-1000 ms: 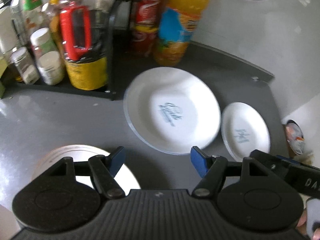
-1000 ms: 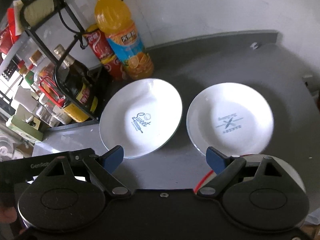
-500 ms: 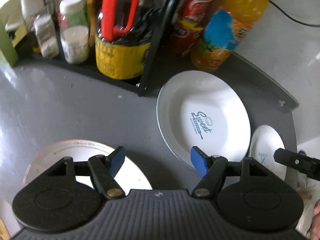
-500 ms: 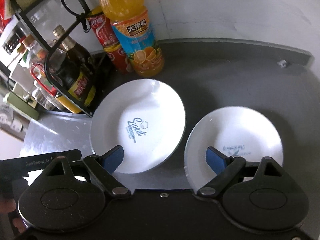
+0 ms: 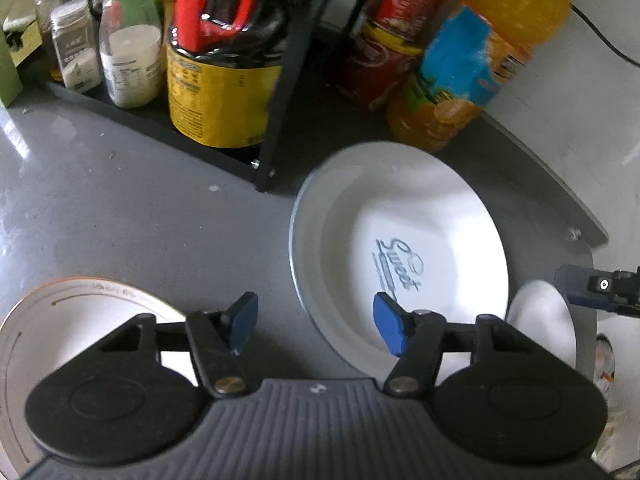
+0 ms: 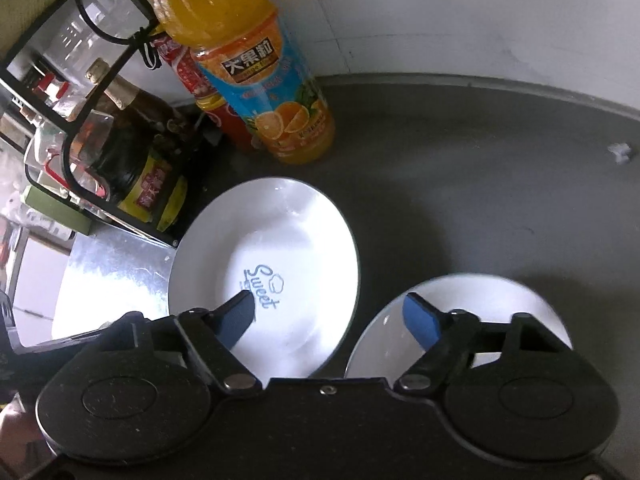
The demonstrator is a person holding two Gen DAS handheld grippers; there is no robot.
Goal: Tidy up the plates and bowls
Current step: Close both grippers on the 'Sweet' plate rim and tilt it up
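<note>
Grey countertop [image 5: 120,220], curved back edge against white wall. Black wire rack [image 5: 276,92] rear left, loaded with dark sauce jug [image 5: 220,60] with red handle, plus small white jars [image 5: 128,60]. Orange juice bottle [image 6: 256,80] and red bottle [image 5: 384,40] standing just right of rack, behind the plates. Big white "Sweet" plate [image 5: 400,248] flat on counter, centre, near rack corner. Smaller white plate [image 6: 472,312] just beside it on the right, rims close, contact not clear. Third dish, white with thin red rim line [image 5: 80,320], lower left in left wrist view, well apart from the other two, partly hidden under gripper body. Left gripper [image 5: 316,320] jaws wide, nothing between, right fingertip over the Sweet plate's near rim. Right gripper [image 6: 332,316] jaws wide too, empty, straddling the gap between Sweet plate and smaller plate. Height above plates not readable.
</note>
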